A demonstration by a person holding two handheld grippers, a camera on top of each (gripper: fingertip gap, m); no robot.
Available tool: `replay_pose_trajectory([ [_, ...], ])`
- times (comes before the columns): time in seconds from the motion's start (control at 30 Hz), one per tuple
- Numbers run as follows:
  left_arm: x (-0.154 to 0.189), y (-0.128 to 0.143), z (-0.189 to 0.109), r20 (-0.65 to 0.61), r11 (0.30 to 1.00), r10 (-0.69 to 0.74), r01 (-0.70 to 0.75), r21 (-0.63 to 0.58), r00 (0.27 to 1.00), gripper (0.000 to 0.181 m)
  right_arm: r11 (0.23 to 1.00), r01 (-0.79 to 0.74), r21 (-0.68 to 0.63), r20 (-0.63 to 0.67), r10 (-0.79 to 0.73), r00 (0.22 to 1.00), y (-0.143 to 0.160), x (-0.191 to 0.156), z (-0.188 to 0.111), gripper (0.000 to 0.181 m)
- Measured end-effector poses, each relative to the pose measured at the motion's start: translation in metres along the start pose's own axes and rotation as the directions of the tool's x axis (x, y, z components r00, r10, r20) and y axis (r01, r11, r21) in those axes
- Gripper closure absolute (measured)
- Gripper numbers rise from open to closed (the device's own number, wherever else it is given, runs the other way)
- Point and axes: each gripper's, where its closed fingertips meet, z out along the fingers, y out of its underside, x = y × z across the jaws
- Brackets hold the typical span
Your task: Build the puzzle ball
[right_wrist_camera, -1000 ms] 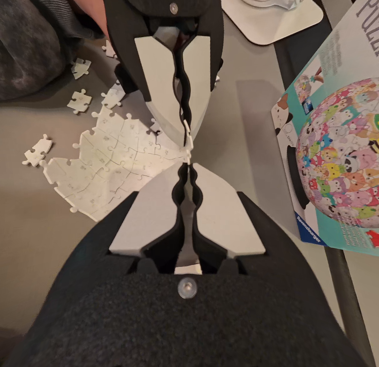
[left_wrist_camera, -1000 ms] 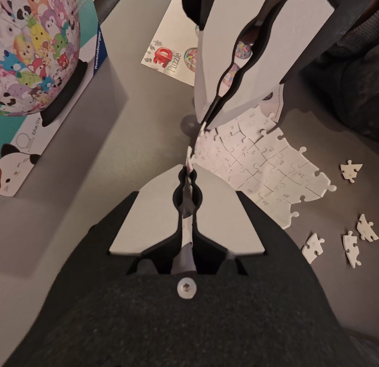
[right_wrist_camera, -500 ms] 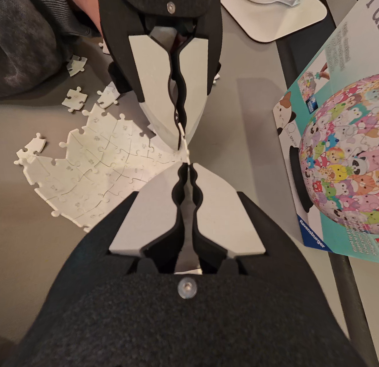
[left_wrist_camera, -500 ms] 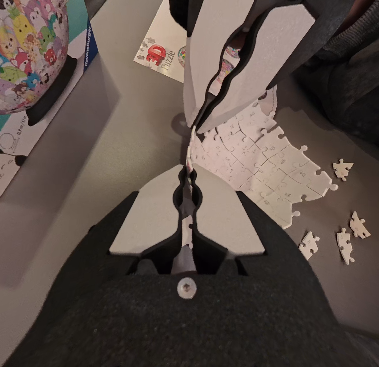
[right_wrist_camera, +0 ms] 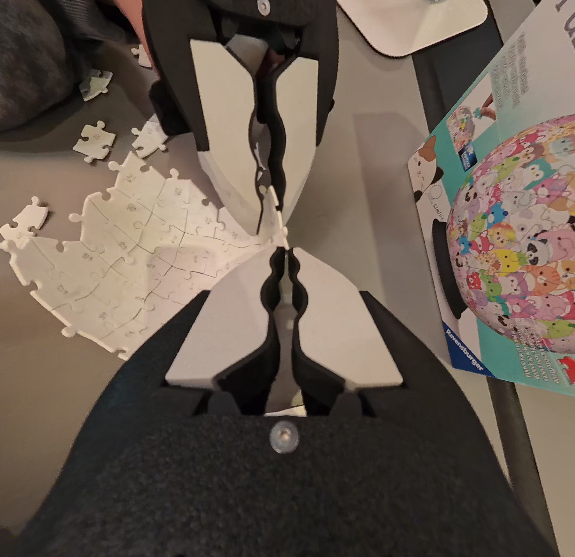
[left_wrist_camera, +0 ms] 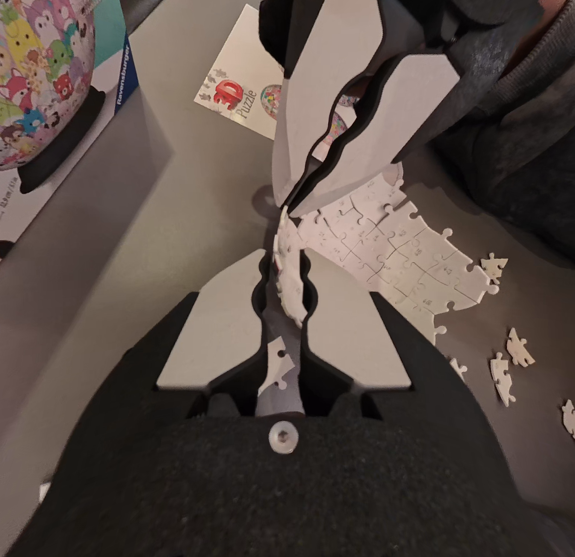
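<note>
From the left wrist view, the left gripper [left_wrist_camera: 284, 255] is clenched on the raised edge of the assembled puzzle section [left_wrist_camera: 404, 262], a curved sheet of joined white pieces lying blank side up on the grey tabletop [left_wrist_camera: 130, 231]. Opposite it, the right gripper [left_wrist_camera: 284, 204] pinches the same edge from the far side, its tips nearly meeting the left ones. Loose puzzle pieces [left_wrist_camera: 510, 355] lie scattered to the right of the sheet. A colourful puzzle box [left_wrist_camera: 46, 75] stands at the left, a printed leaflet [left_wrist_camera: 236, 87] lies behind the grippers, and dark fabric fills the upper right corner.

Seen from the right wrist view, the right gripper [right_wrist_camera: 286, 251] is closed on the sheet's edge, and the left gripper [right_wrist_camera: 270, 199] grips it just beyond. The assembled puzzle section [right_wrist_camera: 124, 246] spreads to the left, with loose puzzle pieces [right_wrist_camera: 93, 140] near it. The puzzle box [right_wrist_camera: 513, 231] lies at the right and a white coaster [right_wrist_camera: 413, 22] sits at the top.
</note>
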Motion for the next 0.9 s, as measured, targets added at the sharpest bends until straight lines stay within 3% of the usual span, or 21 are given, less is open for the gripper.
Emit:
replay_pose_trajectory([
  [0.2,-0.002,0.006,0.011,0.026,0.999,0.017,-0.016,-0.041,1.0,0.163,1.0,-0.001,0.002,-0.004,0.001,1.0,-0.002,-0.001,0.001,0.179],
  [0.33,-0.004,0.01,0.017,0.05,0.997,0.032,-0.029,-0.073,0.998,0.173,1.0,-0.005,0.005,0.0,0.005,1.0,-0.002,-0.002,0.002,0.179],
  [0.9,-0.002,0.007,0.014,0.035,0.998,0.014,-0.012,-0.057,0.999,0.176,1.0,0.025,0.017,-0.01,-0.025,1.0,-0.004,-0.003,0.0,0.179],
])
